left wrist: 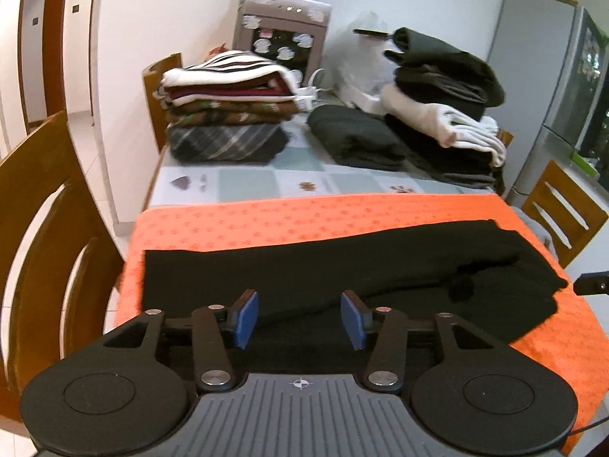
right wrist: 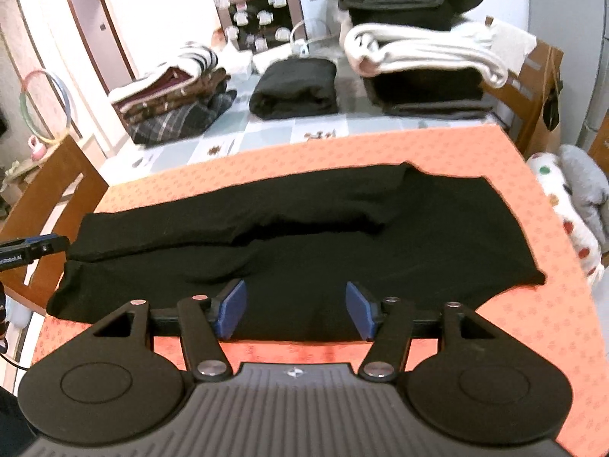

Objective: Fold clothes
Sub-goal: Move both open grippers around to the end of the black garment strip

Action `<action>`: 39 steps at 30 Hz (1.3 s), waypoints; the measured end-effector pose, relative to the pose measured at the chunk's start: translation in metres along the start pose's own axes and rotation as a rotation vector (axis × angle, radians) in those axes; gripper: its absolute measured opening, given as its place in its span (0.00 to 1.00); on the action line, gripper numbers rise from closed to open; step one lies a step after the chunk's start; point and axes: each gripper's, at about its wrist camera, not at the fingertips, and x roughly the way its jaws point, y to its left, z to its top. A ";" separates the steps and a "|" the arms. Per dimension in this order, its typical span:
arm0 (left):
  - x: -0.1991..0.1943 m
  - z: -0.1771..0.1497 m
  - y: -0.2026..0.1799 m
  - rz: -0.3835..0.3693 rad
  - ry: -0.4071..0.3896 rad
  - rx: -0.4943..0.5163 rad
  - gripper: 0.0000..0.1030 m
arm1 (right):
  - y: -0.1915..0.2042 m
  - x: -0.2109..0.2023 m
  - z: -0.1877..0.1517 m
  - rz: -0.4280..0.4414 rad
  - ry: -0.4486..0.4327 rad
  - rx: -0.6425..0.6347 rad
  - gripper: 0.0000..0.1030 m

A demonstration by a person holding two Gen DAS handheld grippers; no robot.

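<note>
A black garment [left wrist: 342, 266] lies spread lengthwise on the orange mat [left wrist: 304, 217], one long part folded over along its far side. My left gripper [left wrist: 300, 318] hovers above the garment's near edge, open, its blue pads [left wrist: 247, 318] apart with nothing between them. In the right wrist view the same black garment [right wrist: 304, 228] stretches across the orange mat [right wrist: 533, 323]. My right gripper [right wrist: 296, 314] stands open over the near hem, its blue pads [right wrist: 359, 314] clear of the cloth. The left gripper's tip [right wrist: 34, 247] shows at the left edge.
Folded piles stand at the table's far end: a striped and plaid stack [left wrist: 228, 114], a black bundle [left wrist: 357, 137], a dark and white stack [left wrist: 445, 114]. Wooden chairs [left wrist: 45, 251] flank the table. A fridge [left wrist: 552, 95] stands at the right, a cardboard box [right wrist: 533, 76] near the far corner.
</note>
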 end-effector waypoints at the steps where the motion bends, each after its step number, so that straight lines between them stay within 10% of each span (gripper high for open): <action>1: -0.002 -0.001 -0.010 -0.001 -0.002 0.001 0.51 | -0.005 -0.006 0.000 0.004 -0.008 -0.008 0.64; 23: -0.015 -0.042 -0.325 0.168 -0.073 -0.215 0.65 | -0.197 -0.140 0.015 0.285 -0.093 -0.319 0.68; 39: 0.054 -0.036 -0.453 0.428 -0.139 -0.423 0.65 | -0.312 -0.105 0.110 0.507 -0.062 -0.561 0.68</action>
